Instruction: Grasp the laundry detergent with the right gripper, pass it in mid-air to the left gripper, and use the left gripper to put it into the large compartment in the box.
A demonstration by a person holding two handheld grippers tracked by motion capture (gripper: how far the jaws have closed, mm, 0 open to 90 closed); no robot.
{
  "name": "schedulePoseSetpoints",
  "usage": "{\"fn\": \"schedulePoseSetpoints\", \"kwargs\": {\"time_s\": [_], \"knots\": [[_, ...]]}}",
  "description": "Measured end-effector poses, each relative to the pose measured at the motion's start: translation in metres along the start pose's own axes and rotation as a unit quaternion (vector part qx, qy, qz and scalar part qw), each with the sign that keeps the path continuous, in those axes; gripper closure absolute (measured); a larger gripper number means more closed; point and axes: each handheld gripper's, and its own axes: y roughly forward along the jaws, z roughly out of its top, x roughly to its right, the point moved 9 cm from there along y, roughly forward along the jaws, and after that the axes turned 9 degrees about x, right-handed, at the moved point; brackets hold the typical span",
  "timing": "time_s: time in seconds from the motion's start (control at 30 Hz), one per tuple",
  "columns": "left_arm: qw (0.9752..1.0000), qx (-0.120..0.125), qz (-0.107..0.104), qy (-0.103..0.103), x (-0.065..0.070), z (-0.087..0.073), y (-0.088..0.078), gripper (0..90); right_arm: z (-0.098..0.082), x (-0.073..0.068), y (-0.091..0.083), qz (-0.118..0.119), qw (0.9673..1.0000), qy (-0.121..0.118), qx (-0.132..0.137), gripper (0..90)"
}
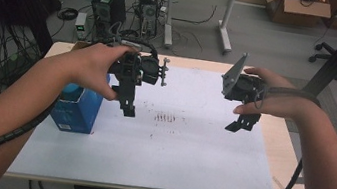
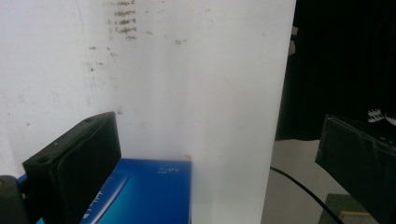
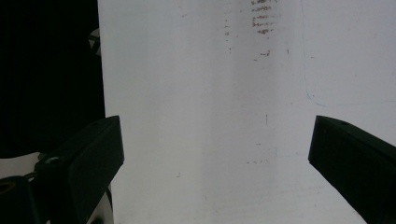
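While both jaw pairs stand spread and empty, left gripper (image 1: pixel 128 104), mid-left of frame, should drop squarely onto the blue cardboard box (image 1: pixel 78 109); right gripper (image 1: pixel 243 124) idles

Blue box (image 1: pixel 78 111): left part hidden behind the person's left forearm (image 1: pixel 18 102) in the high view; in the left gripper view its lower part cut by the bottom edge, print too blurred to read, one corner behind the near jaw; bench (image 1: pixel 243 186) near edge cut below the box.
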Motion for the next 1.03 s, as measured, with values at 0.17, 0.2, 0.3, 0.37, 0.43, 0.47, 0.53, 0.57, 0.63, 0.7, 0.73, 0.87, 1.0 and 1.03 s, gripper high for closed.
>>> {"fn": "schedulePoseSetpoints", "kwargs": {"time_s": [0.17,0.2,0.3,0.37,0.43,0.47,0.53,0.57,0.63,0.7,0.73,0.87,1.0,1.03], "knots": [[1.0000,0.002,0.000,0.002,0.0001,-0.0002,0.0000,0.2,0.0017,0.0013,-0.0011,0.000,1.0000,0.001,-0.001,3.3],[1.0000,0.002,0.001,0.001,0.0000,-0.0003,-0.0003,0.2,0.0023,0.0014,-0.0012,0.001,1.0000,0.000,-0.001,3.2],[1.0000,0.001,0.000,0.001,0.0004,-0.0005,-0.0010,0.2,0.0031,0.0016,-0.0011,0.001,1.0000,-0.001,-0.003,3.3],[1.0000,-0.003,0.001,0.002,0.0002,-0.0013,-0.0021,0.2,0.0035,0.0015,-0.0012,0.000,1.0000,-0.002,-0.006,3.3],[1.0000,-0.001,0.002,0.000,-0.0001,-0.0021,-0.0030,0.2,0.0041,0.0008,-0.0009,0.000,1.0000,-0.004,-0.007,3.2],[1.0000,-0.001,0.002,0.000,-0.0001,-0.0021,-0.0030,0.2,0.0041,0.0008,-0.0009,0.000,1.0000,-0.004,-0.007,3.2],[1.0000,-0.001,0.003,-0.001,-0.0010,-0.0027,-0.0040,0.2,0.0042,0.0001,-0.0009,-0.001,1.0000,-0.003,-0.008,3.3],[1.0000,0.000,0.003,-0.001,-0.0014,-0.0028,-0.0041,0.2,0.0040,-0.0001,-0.0011,0.000,1.0000,-0.003,-0.008,3.3],[1.0000,0.001,0.003,-0.002,-0.0018,-0.0029,-0.0045,0.2,0.0038,-0.0004,-0.0014,0.000,1.0000,-0.002,-0.008,3.3],[1.0000,0.000,-0.001,-0.001,-0.0011,-0.0033,-0.0036,0.2,0.0039,-0.0007,-0.0016,-0.001,1.0000,-0.002,-0.009,3.2],[1.0000,0.000,-0.001,-0.001,-0.0011,-0.0033,-0.0036,0.2,0.0039,-0.0007,-0.0016,-0.001,1.0000,-0.002,-0.009,3.2],[1.0000,-0.001,-0.002,-0.001,-0.0020,-0.0034,-0.0013,0.2,0.0047,-0.0017,-0.0015,0.000,1.0000,-0.004,-0.009,3.3],[0.9999,0.007,-0.009,-0.003,-0.0010,-0.0018,0.0010,0.2,0.0053,-0.0012,-0.0006,-0.001,1.0000,-0.006,-0.006,3.4],[0.9998,0.015,-0.012,-0.002,-0.0008,-0.0005,0.0015,0.2,0.0055,-0.0008,-0.0012,-0.002,1.0000,-0.006,-0.004,3.3]]}}
